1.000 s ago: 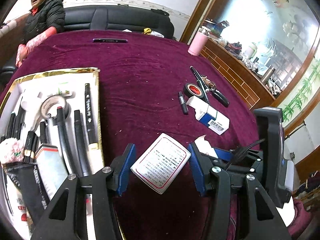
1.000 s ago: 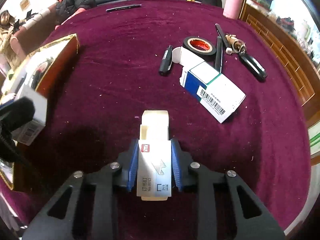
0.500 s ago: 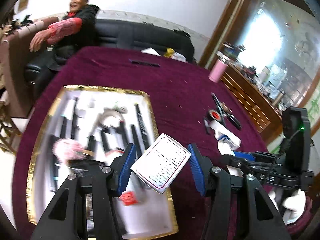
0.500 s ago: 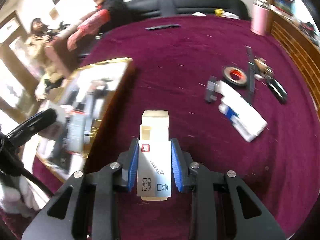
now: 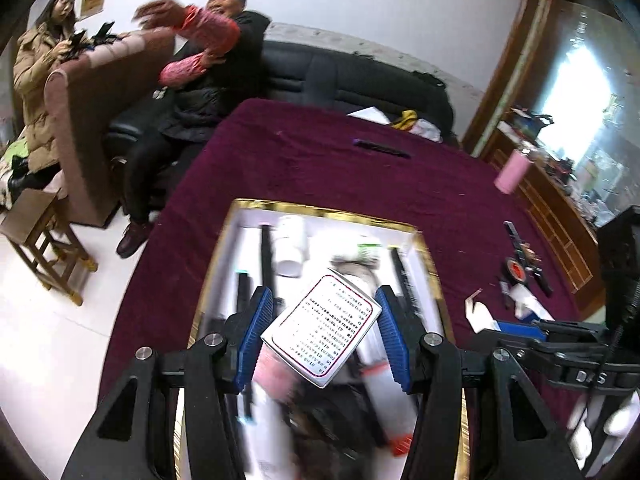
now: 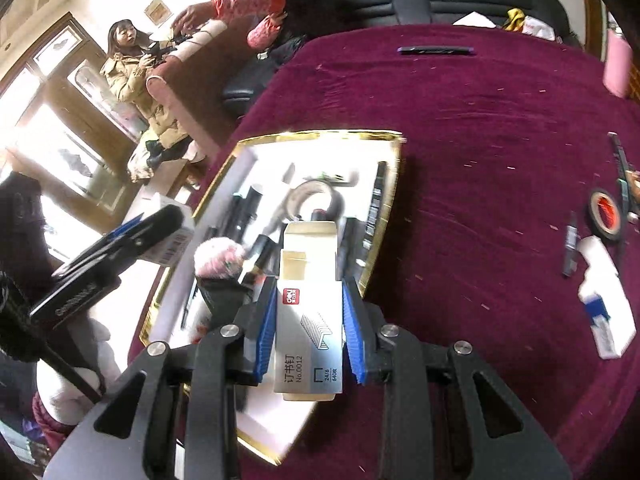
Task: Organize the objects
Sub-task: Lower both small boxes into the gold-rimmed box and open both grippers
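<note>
The left gripper clamps a white box with red-bordered print, tilted, above the gold-rimmed tray at 12 o'clock. The right gripper pinches a staple box — its flap open — over the tray's near edge, with the black tape roll at 2 o'clock.

My right gripper clamps a staple box between its blue pads, the box's open flap pointing away from me. It hangs over the near edge of the gold-rimmed tray on the maroon tablecloth. In the tray I see pens, a tape ring and a pink fluffy thing. Right of the tray lie a black tape roll, a marker and a white carton. My left gripper, left of the tray, carries a white box.
</note>
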